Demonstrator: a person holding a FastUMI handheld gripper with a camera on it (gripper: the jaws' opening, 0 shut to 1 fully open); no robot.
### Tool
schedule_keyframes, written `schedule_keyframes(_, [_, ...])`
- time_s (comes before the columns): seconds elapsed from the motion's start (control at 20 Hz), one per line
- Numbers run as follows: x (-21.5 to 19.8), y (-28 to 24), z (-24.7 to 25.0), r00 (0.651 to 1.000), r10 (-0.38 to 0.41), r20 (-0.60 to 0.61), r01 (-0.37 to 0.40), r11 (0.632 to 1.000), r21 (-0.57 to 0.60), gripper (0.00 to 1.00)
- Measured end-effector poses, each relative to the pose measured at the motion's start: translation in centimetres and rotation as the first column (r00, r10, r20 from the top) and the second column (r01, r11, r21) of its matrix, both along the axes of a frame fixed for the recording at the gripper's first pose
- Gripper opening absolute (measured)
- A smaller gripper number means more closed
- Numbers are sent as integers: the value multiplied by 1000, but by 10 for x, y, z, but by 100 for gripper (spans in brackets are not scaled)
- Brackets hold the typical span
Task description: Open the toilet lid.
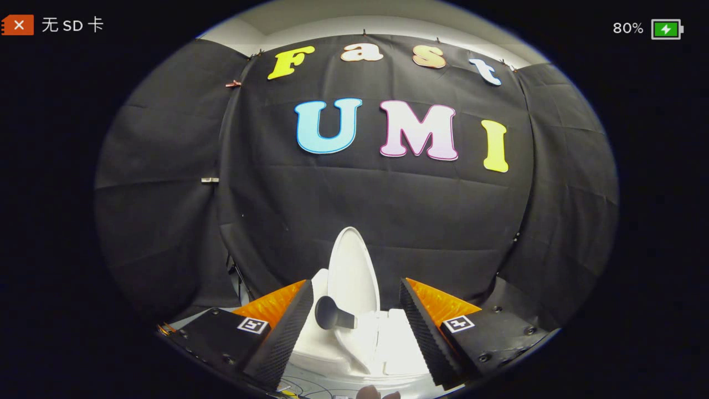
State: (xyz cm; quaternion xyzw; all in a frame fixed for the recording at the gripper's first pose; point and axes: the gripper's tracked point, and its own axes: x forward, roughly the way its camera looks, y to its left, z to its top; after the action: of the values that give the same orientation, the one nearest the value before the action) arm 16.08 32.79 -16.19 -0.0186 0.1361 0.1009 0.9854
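Already the toilet lid (352,269) stands upright in my gripper view, raised off the toilet (382,338) and reaching up against the black cloth wall (388,210) behind it. My claw (354,327) is released: its two fingers are spread wide, one on either side of the toilet, and neither touches it. The lid rises just beyond the fingers, roughly midway between them and a little toward my left one. A small grey handle (331,314) sticks out near the lid's foot, close to my left finger (282,332); I cannot tell from here what it is fixed to. At the toilet's near side, below the fingers, a few thin cables (310,388) lie on the pale floor.

Judging by how the lid sits, the opening looks done or nearly so. What remains, I think, is to make sure it rests past its balance point and will not drop shut. To do that well I would keep the fingers apart, hold them clear of the handle and the rim, and draw straight back from the toilet without brushing the lid's edge. Any sideways nudge near the hinge could tip it forward again.
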Motion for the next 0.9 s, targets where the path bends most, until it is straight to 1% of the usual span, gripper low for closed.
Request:
schedule_keyframes(0.4, [-17, -46, 55, 1000, -8, 29, 7, 999, 36, 98])
schedule_keyframes(0.65, [-29, -90, 92, 995, -40, 87, 36, 998, 54, 99])
schedule_keyframes(0.9, [-44, -132, 112, 994, -55, 99, 48, 996, 80, 98])
